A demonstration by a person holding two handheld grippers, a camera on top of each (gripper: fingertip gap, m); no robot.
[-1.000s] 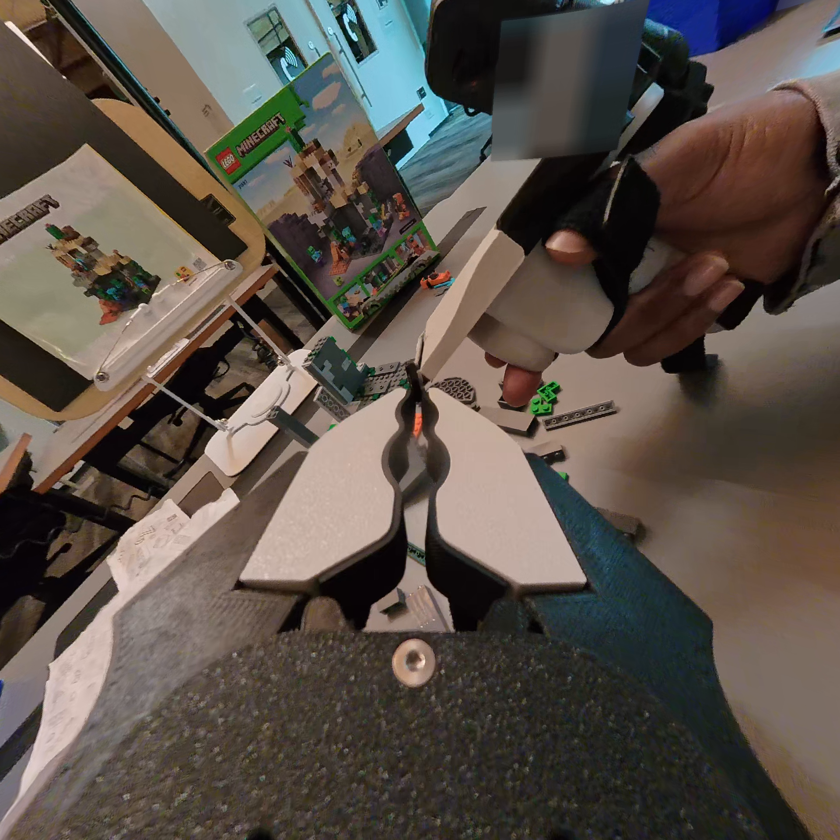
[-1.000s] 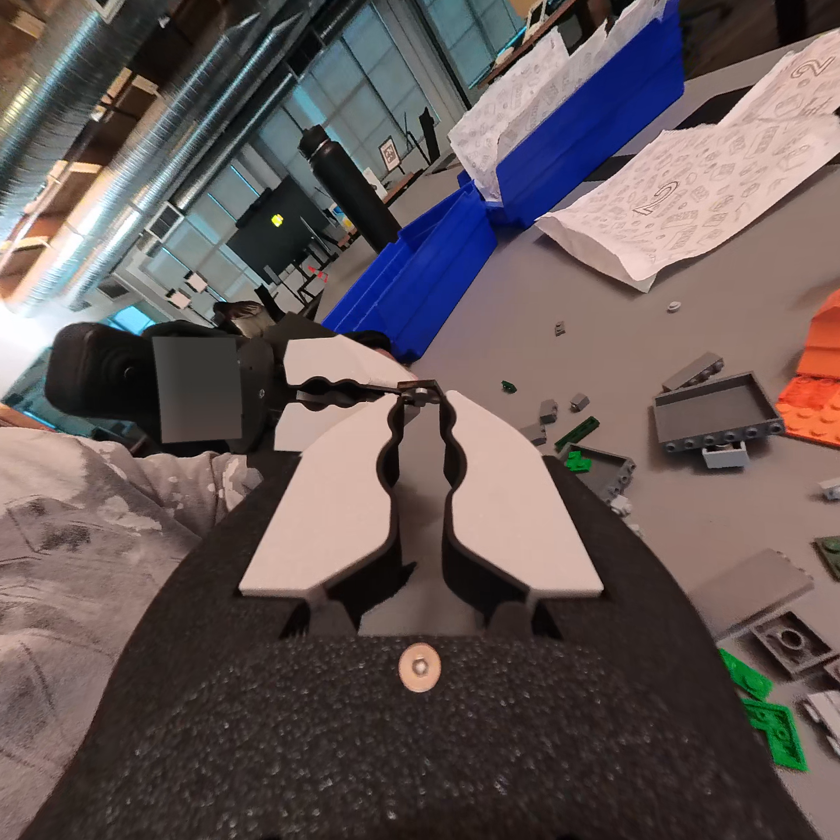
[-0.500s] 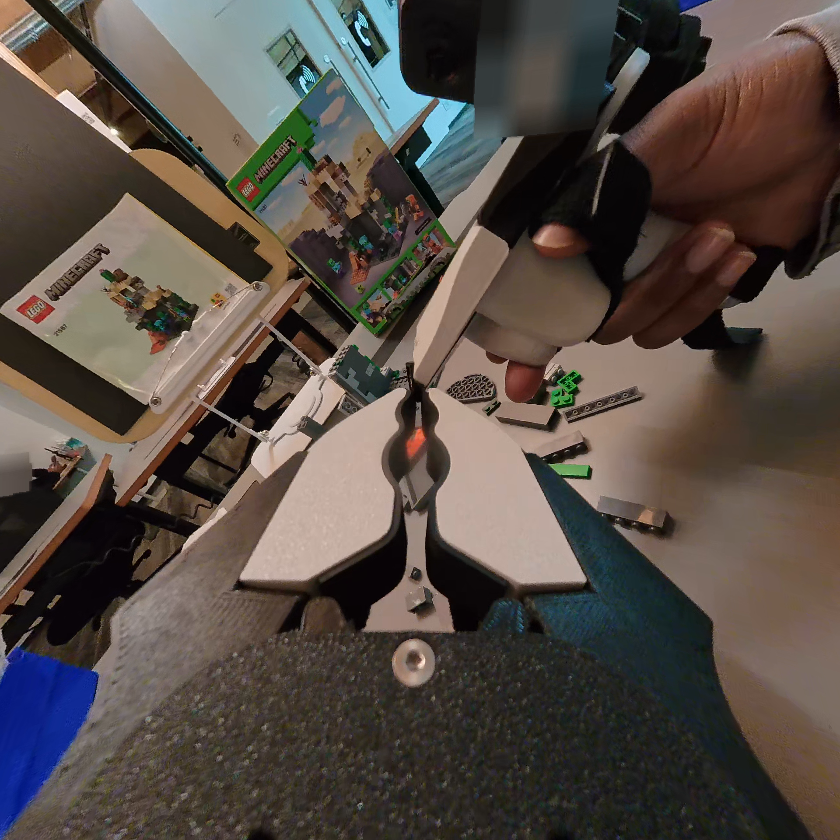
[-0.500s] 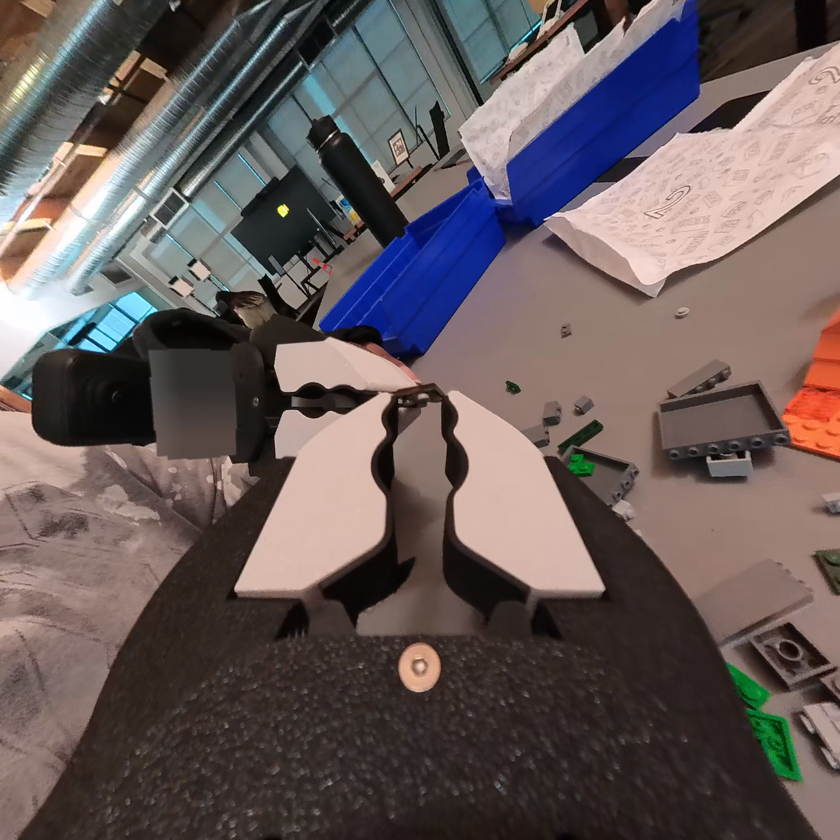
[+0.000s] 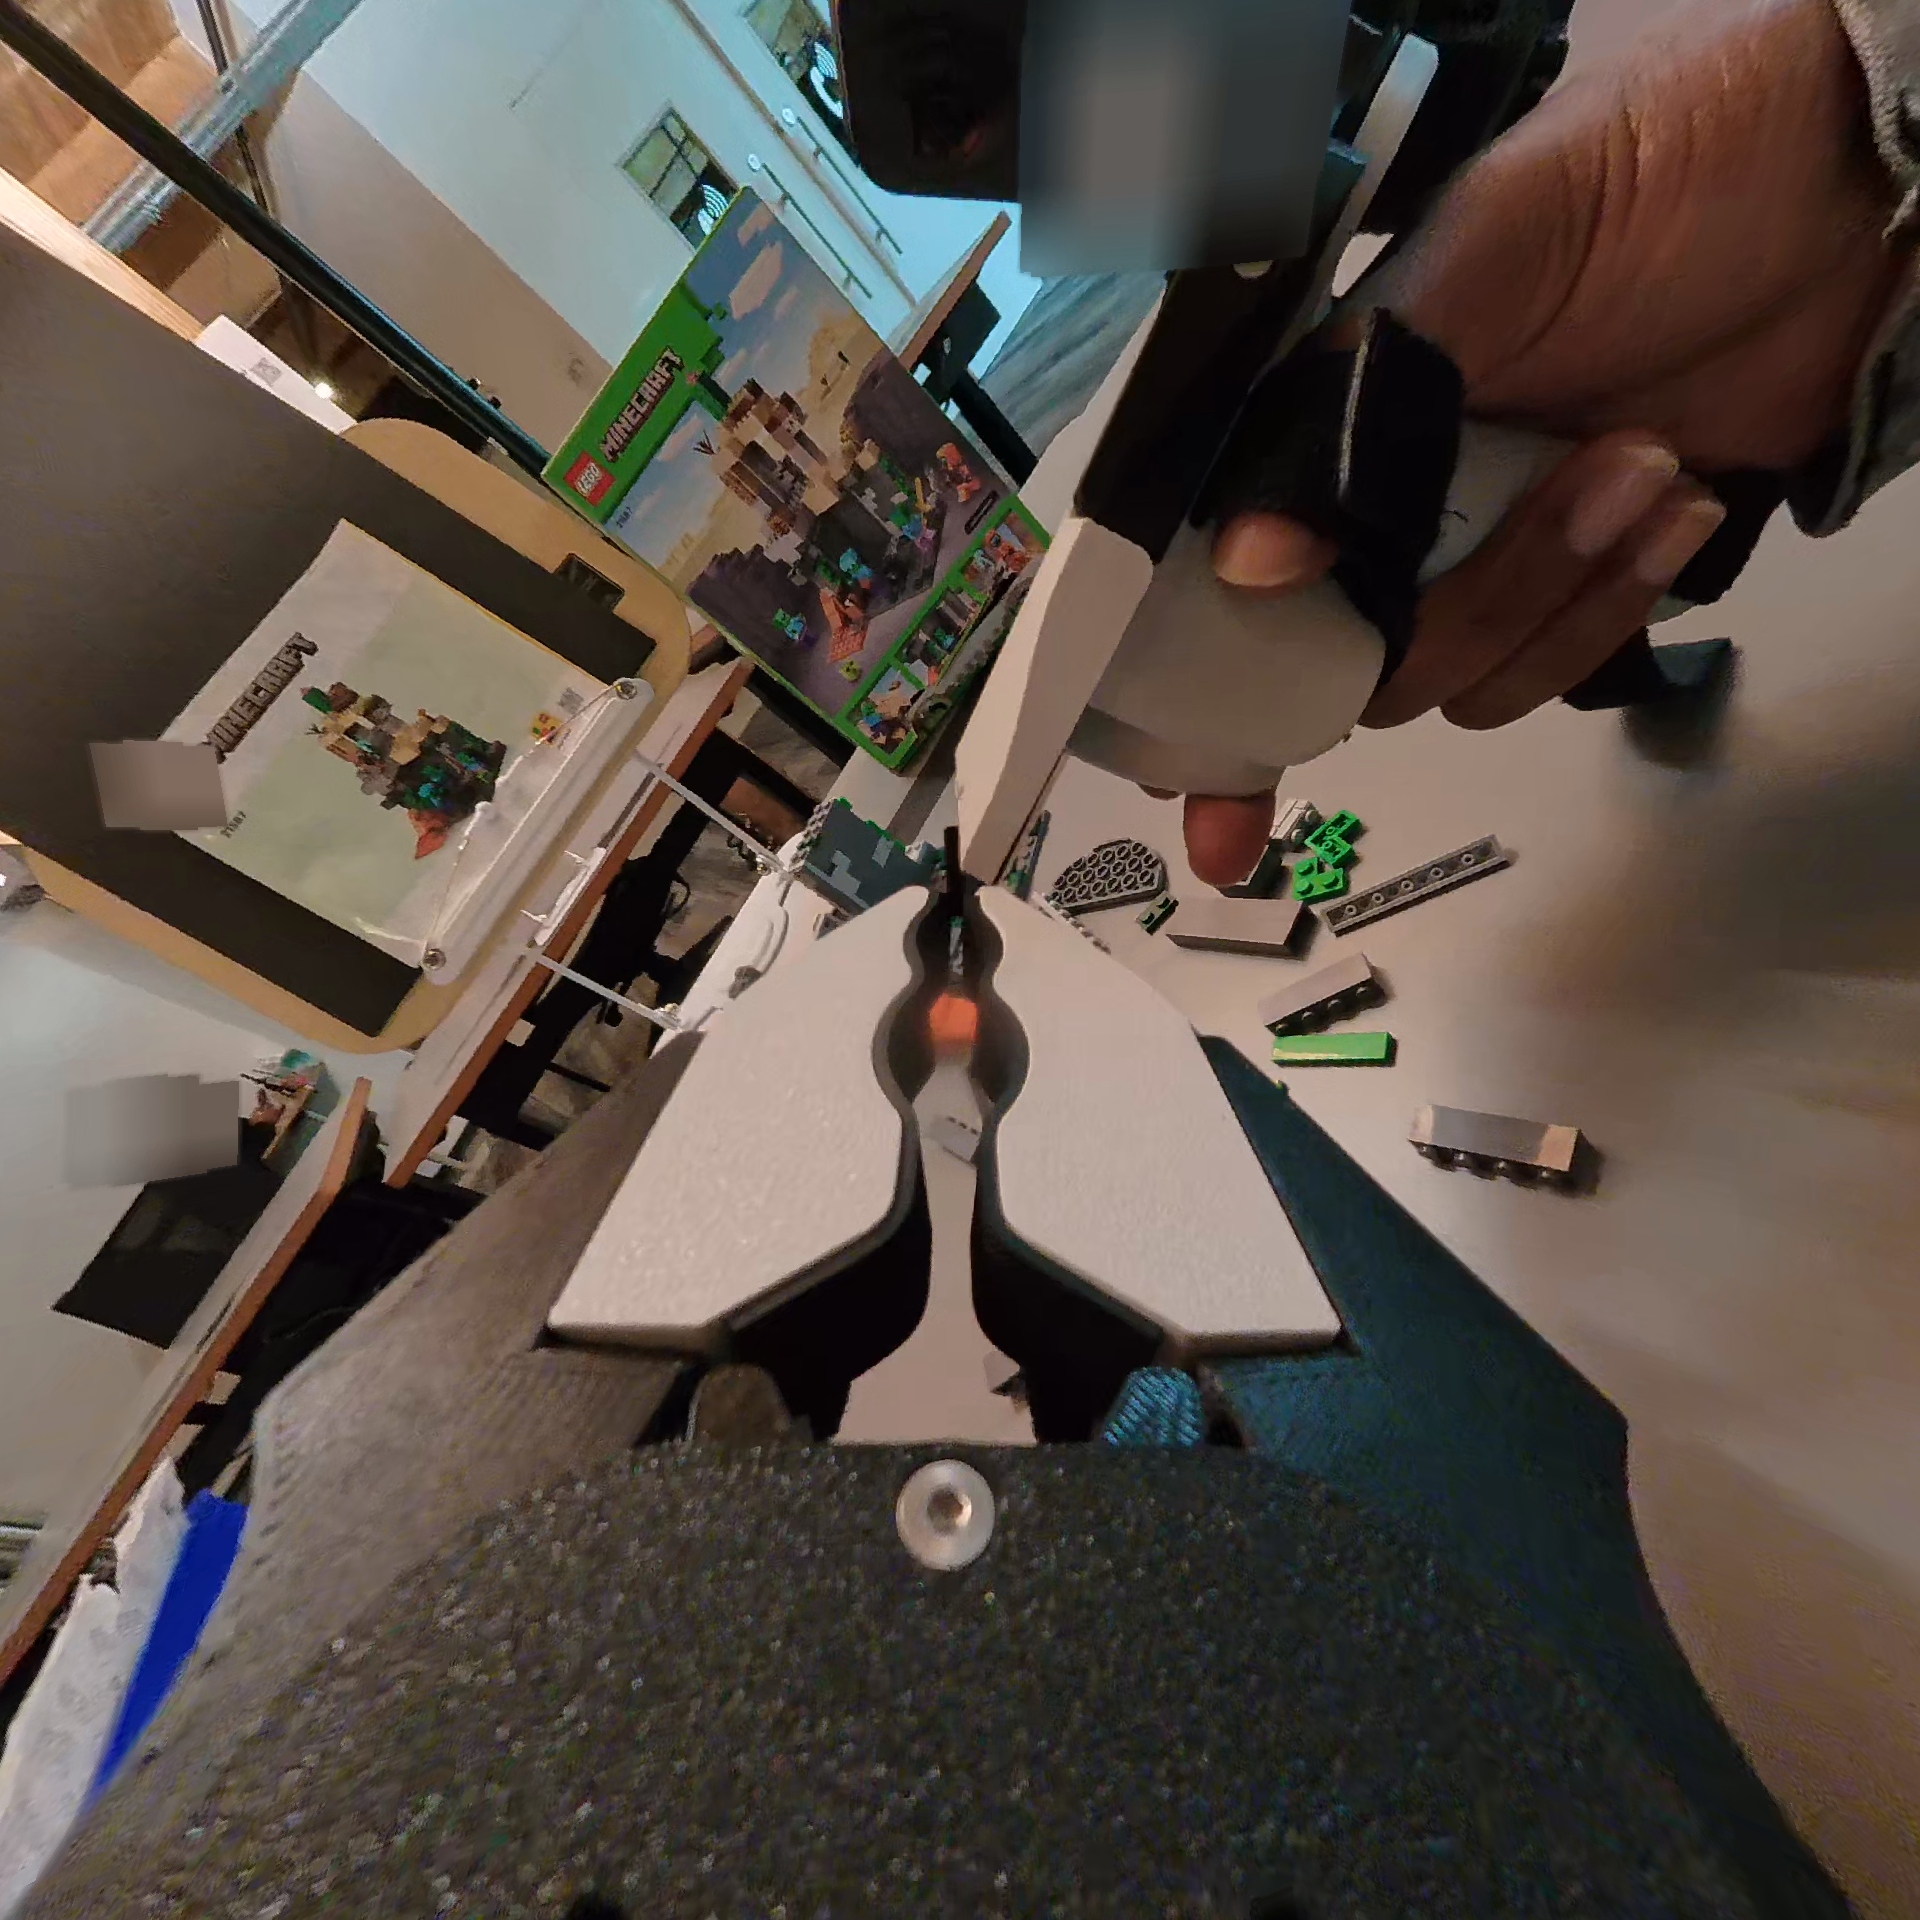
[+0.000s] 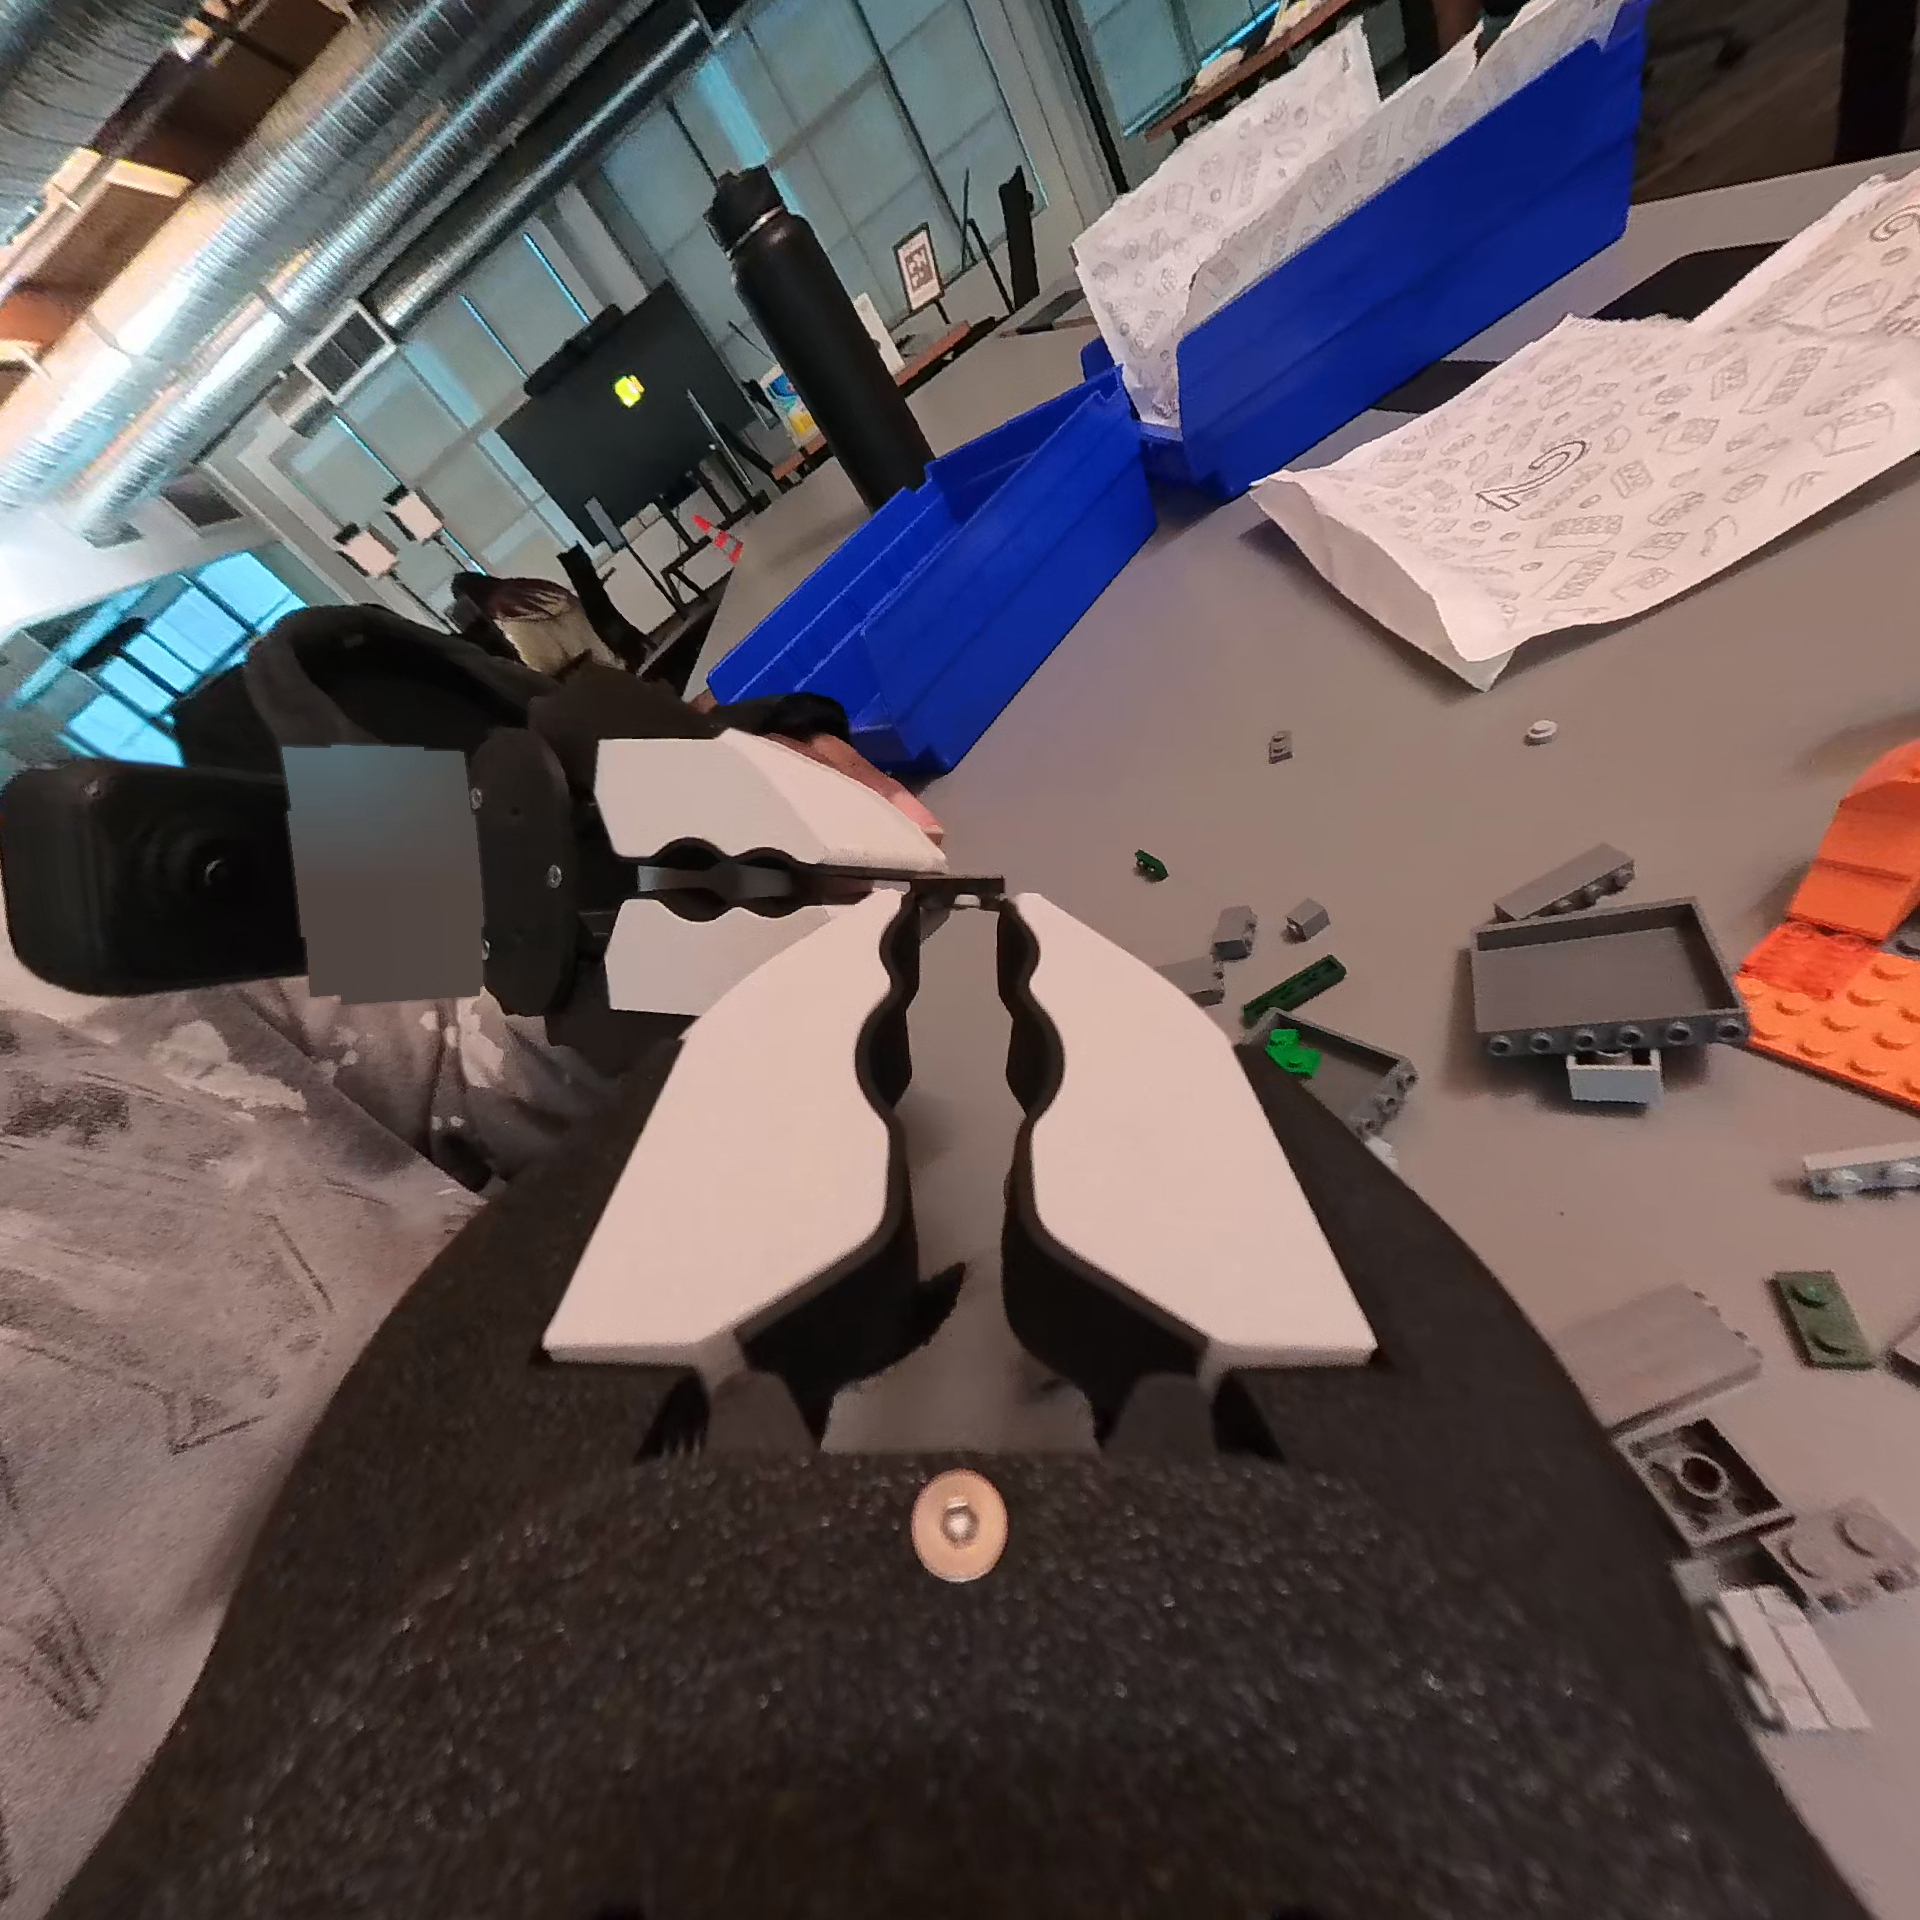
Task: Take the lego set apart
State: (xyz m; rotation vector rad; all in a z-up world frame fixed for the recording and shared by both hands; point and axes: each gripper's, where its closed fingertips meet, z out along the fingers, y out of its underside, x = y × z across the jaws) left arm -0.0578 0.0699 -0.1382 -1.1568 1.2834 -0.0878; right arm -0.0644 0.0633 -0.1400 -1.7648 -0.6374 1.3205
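Note:
A small thin dark lego piece (image 6: 961,891) is held in the air between both grippers, above the grey table (image 6: 1195,727). My right gripper (image 6: 958,904) has its fingertips closed on the piece's two ends. My left gripper (image 6: 930,881) comes in from the left, shut flat on the same piece. In the left wrist view my left gripper (image 5: 954,896) pinches the piece (image 5: 950,862) at its tips. The right gripper's white finger (image 5: 1023,707), held by a hand (image 5: 1621,312), comes down onto it from above.
Loose bricks lie on the table: a grey open frame (image 6: 1605,992), orange plates (image 6: 1839,997), a green plate (image 5: 1332,1047), a grey brick (image 5: 1496,1143). Blue bins (image 6: 987,592) and a paper bag (image 6: 1621,457) sit behind. The set's box (image 5: 821,540) and a booklet stand (image 5: 353,707) are at the left. Only a small space, under 4 cm, lies between the two pairs of fingers.
Both grippers have stayed tip to tip on the small piece. The left gripper has rolled and lifted a little, so the table's bricks sit lower and farther off in its view.

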